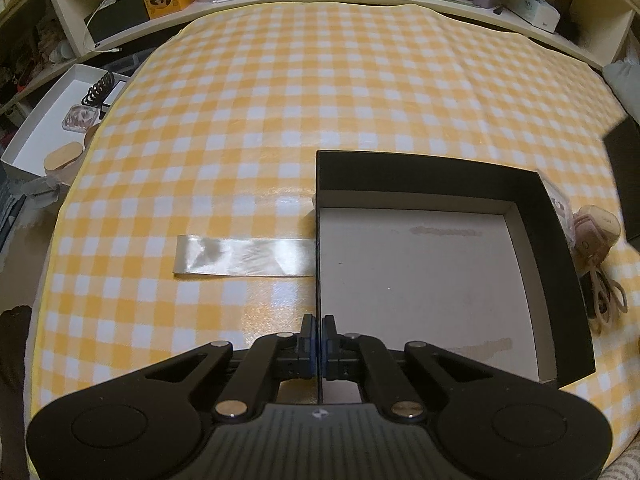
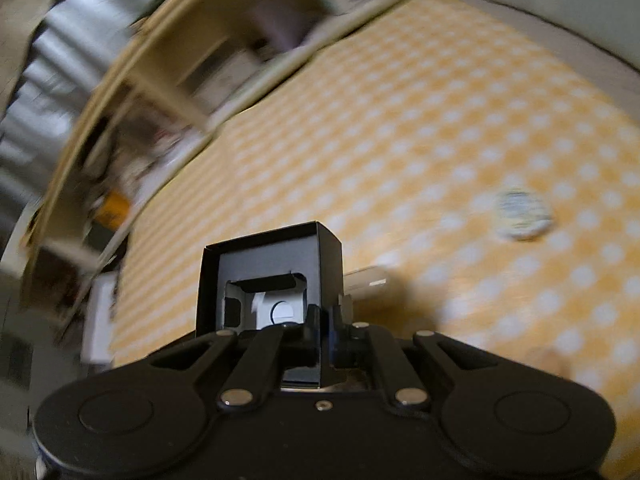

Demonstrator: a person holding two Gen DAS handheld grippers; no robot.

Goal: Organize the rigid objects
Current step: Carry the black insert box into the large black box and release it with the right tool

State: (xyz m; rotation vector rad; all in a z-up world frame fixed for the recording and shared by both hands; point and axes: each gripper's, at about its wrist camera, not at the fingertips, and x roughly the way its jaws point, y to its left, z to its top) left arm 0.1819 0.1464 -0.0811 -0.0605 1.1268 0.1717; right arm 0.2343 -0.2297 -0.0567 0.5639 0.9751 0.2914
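Observation:
In the left wrist view my left gripper (image 1: 319, 334) is shut on the left wall of a large black open box (image 1: 440, 272) with a pale bare floor, standing on the yellow checked table (image 1: 280, 100). In the right wrist view my right gripper (image 2: 325, 322) is shut on the right wall of a small black open box (image 2: 268, 276) with a white cardboard insert, held above the table. That view is blurred by motion.
A clear plastic strip (image 1: 244, 256) lies left of the large box. A pink device with a cable (image 1: 596, 236) sits against its right side. A white tray (image 1: 48, 128) with small items is off the left edge. Shelves line the back. A round badge (image 2: 522, 214) lies on the cloth.

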